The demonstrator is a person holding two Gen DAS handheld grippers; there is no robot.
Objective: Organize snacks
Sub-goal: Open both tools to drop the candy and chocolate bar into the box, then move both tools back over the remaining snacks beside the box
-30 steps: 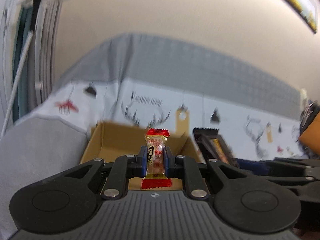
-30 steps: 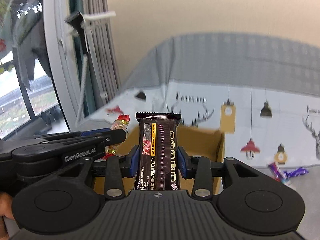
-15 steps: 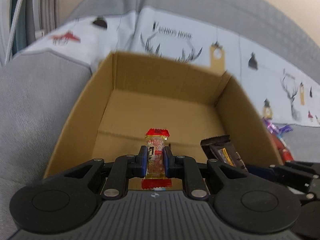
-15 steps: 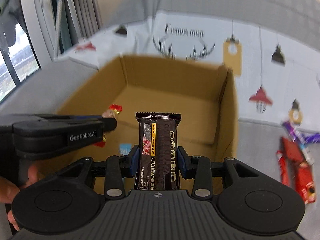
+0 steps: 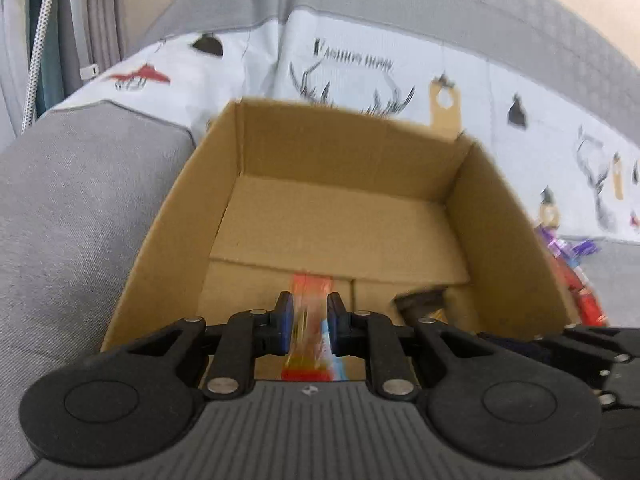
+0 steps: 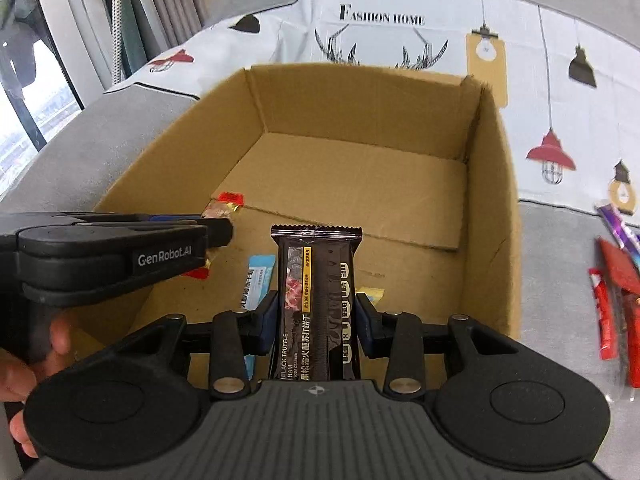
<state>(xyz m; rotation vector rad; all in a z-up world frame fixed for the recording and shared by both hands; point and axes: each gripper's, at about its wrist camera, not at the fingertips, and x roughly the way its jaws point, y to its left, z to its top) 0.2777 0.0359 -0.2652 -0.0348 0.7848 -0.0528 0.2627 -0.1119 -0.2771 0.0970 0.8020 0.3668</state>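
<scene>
An open cardboard box [image 5: 500, 216] [image 6: 496, 184] sits on a grey sofa. My left gripper [image 5: 309, 322] is over the box; its jaws have parted a little and the red-ended candy [image 5: 310, 316] between them is blurred, so it looks to be slipping free. The candy [image 6: 224, 204] also shows beside the left gripper [image 6: 216, 236] in the right wrist view. My right gripper [image 6: 316, 318] is shut on a dark Black Truffle Ham cracker pack [image 6: 316, 288] and holds it upright over the box's near side. A blue-white packet [image 6: 256, 284] lies on the box floor.
Red snack packets [image 6: 616, 296] and a purple one [image 6: 618, 220] lie on the sofa seat right of the box. A printed white cloth [image 6: 384, 32] covers the sofa back. Curtains and a window [image 6: 36, 80] stand at the left.
Both grippers have moved down and forward over the open box. The left jaws have widened and the candy between them is now blurred. The right grip on the cracker pack is unchanged.
</scene>
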